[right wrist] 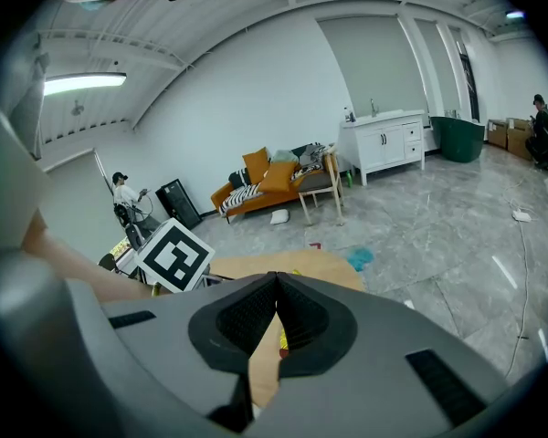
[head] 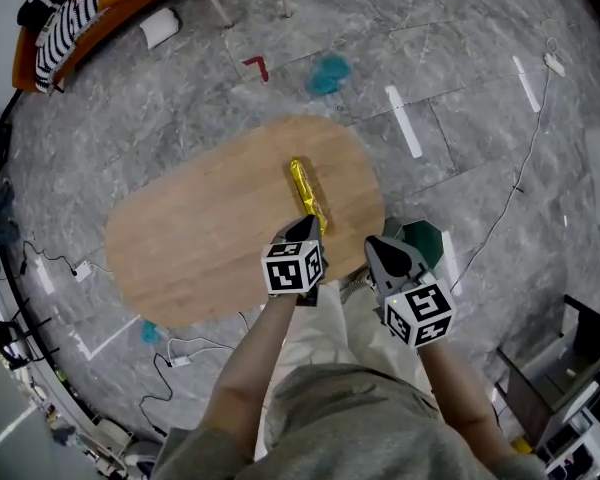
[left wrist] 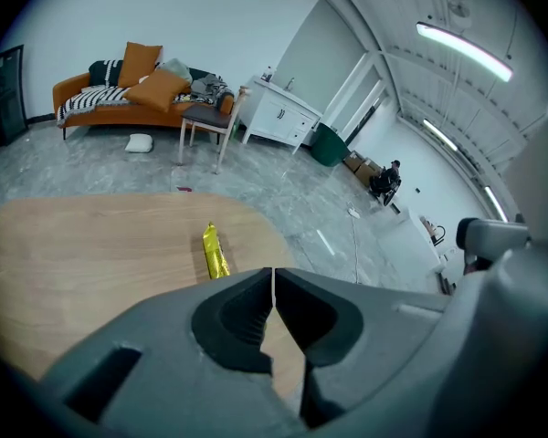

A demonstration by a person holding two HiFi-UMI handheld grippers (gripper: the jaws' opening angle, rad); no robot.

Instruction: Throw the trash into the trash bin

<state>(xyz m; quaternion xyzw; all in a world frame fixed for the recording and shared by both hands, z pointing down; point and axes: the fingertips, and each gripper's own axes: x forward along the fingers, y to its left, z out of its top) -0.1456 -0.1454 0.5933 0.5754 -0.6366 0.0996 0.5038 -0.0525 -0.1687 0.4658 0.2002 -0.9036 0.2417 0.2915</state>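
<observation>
Gold wrapper [head: 307,196] lying flat on oval wooden surface [head: 200,238], right-hand part, near edge closest to person. Long axis runs away from person, far end leaning slightly left. Narrow strip, shiny gold foil, crinkled, ends pinched. Left tongs [head: 305,228] hover just at wrapper's near end, jaws pressed together, nothing between them. Right tongs [head: 377,246] beside them past surface edge, also closed, empty. Dark green bin [head: 425,236] on floor, partly behind right tongs.

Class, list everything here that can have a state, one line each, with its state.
Yellow wrapper: lying flat on the table, not held.
Left gripper: shut, empty.
Right gripper: shut, empty.
</observation>
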